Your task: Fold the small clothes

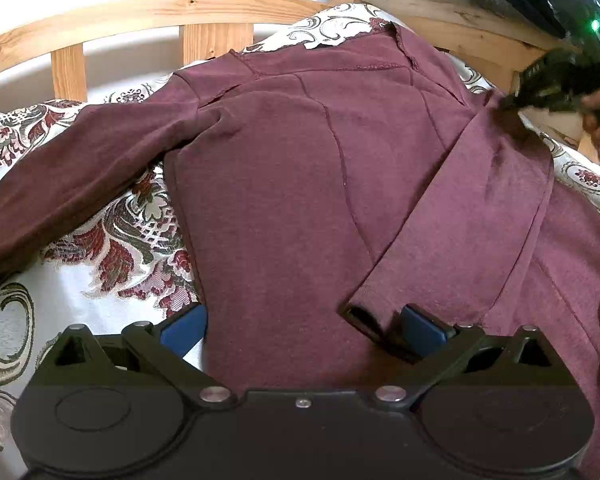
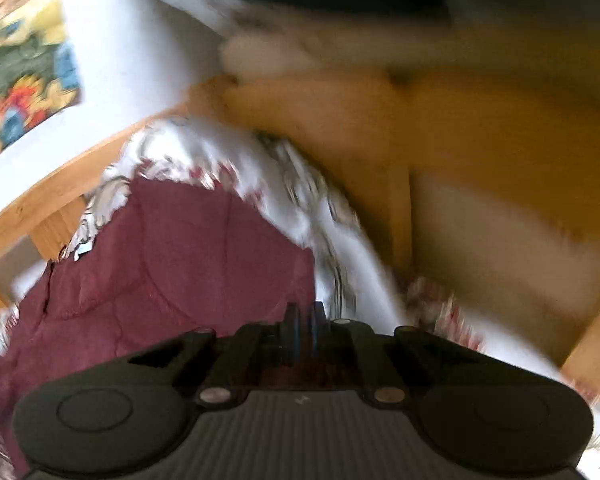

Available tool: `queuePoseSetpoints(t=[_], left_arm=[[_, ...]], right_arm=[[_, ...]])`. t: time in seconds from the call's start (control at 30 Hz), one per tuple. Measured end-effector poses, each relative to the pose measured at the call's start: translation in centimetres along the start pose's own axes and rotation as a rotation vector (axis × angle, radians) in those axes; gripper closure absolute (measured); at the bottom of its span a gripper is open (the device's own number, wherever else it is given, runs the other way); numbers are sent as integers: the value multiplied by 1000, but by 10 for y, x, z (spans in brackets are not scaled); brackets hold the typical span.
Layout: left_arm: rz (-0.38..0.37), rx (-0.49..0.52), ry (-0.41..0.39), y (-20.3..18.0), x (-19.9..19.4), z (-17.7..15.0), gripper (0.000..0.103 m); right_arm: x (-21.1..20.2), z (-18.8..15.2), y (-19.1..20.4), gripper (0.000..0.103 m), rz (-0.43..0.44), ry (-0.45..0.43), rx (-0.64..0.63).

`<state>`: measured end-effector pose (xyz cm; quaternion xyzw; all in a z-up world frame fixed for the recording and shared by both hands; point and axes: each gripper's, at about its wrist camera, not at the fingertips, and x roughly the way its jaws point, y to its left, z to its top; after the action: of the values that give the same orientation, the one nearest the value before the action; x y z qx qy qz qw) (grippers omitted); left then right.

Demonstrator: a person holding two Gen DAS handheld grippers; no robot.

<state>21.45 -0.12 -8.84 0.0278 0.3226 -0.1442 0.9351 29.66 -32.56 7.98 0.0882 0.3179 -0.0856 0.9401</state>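
**One sleeve folded, one outstanding**

Two blue-padded jaws of the left gripper stand wide over the hem of the maroon long-sleeved knit top. Ahead-left, its unfolded sleeve trails leftward. Far right, the right gripper is closed at the shoulder fold; grip uncertain.

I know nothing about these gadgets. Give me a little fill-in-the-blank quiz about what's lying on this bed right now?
1. The maroon top lies on a patterned ____.
2. One sleeve is folded ____ the body of the top, while the other sleeve lies stretched out to the side.
3. The left gripper hovers with its jaws ____.
4. The bed frame behind is made of ____.

Missing words: bedspread; over; open; wood
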Motion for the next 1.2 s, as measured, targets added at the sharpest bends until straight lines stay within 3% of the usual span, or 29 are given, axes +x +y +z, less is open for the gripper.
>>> queuePoseSetpoints(t=[0.1, 0.27, 0.3, 0.37, 0.4, 0.43, 0.6, 0.7, 0.8, 0.93, 1.1, 1.2], left_arm=[[22, 26, -7, -7, 1, -2, 0], [24, 21, -7, -7, 1, -2, 0], [23, 20, -7, -7, 1, -2, 0], [20, 15, -7, -6, 0, -2, 0], [18, 12, -6, -5, 0, -2, 0], [16, 10, -5, -5, 0, -2, 0], [20, 12, -6, -5, 1, -2, 0], [20, 12, -4, -6, 1, -2, 0], [20, 1, -1, -4, -2, 1, 0], [100, -39, -67, -5, -15, 3, 0], [189, -40, -180, -7, -42, 12, 0], [270, -117, -166, -3, -57, 18, 1]], right_arm=[[-11, 7, 20, 96, -51, -75, -187], [-3, 2, 26, 96, -71, -52, -273], [-3, -1, 22, 92, -62, -41, -255], [-9, -8, 15, 75, -56, -39, -206], [-14, -12, 12, 57, -58, -40, -192], [-20, -17, 11, 46, -56, -43, -189], [-28, -48, 16, 31, -92, 18, -254], [-19, -66, 16, 28, -141, 70, -268], [-26, -71, 19, 25, -167, 49, -234], [-61, -72, 31, 5, -71, -25, -119], [-106, -90, 61, 0, 74, -40, -97], [-130, -111, 82, 0, 161, -35, -118]])
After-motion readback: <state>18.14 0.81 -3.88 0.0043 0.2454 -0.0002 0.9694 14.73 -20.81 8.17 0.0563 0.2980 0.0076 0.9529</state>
